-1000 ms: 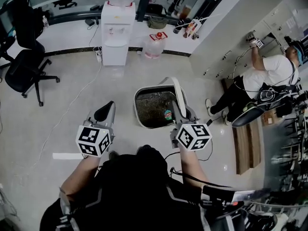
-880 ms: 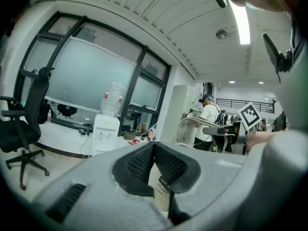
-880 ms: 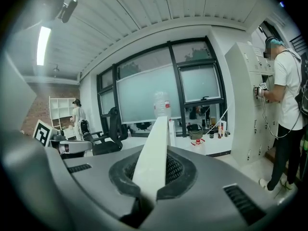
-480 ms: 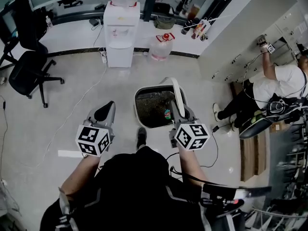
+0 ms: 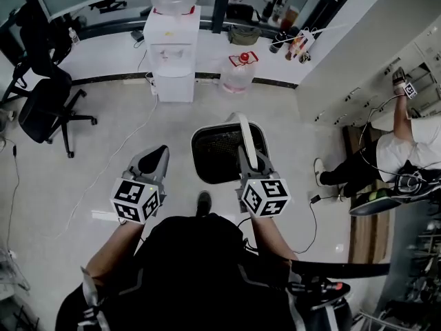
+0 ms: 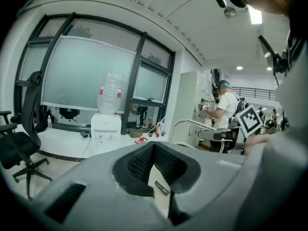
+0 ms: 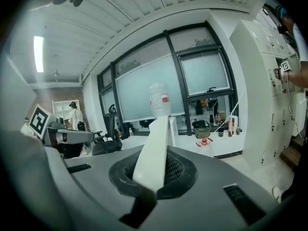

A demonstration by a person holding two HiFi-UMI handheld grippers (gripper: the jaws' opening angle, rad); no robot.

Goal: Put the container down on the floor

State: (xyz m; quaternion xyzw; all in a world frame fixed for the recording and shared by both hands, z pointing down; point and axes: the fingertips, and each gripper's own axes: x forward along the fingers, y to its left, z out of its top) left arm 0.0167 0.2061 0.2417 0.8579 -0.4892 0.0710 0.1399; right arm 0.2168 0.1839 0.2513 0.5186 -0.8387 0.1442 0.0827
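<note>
The container [image 5: 194, 143] is a bin with a white rim and a dark mesh inside, hanging above the pale floor in the head view. Its white handle [image 5: 244, 133] arches over it and runs into my right gripper [image 5: 249, 158], which is shut on it. In the right gripper view the white handle [image 7: 156, 143] rises straight out from between the closed jaws of the right gripper [image 7: 153, 172]. My left gripper [image 5: 157, 154] hangs to the left of the container, apart from it, shut and holding nothing. In the left gripper view the left gripper [image 6: 155, 170] shows only a small label at its jaws.
A water dispenser [image 5: 171, 54] and a spare water jug [image 5: 239, 71] stand against the far wall. A black office chair [image 5: 45, 105] is at the left. A person [image 5: 403, 150] works at cabinets on the right. A cable and a white strip [image 5: 103, 216] lie on the floor.
The whole view has drifted toward the dispenser wall as I walk. The container still hangs from the right gripper, now nearer the view's middle. The person at right has slid toward the edge.
</note>
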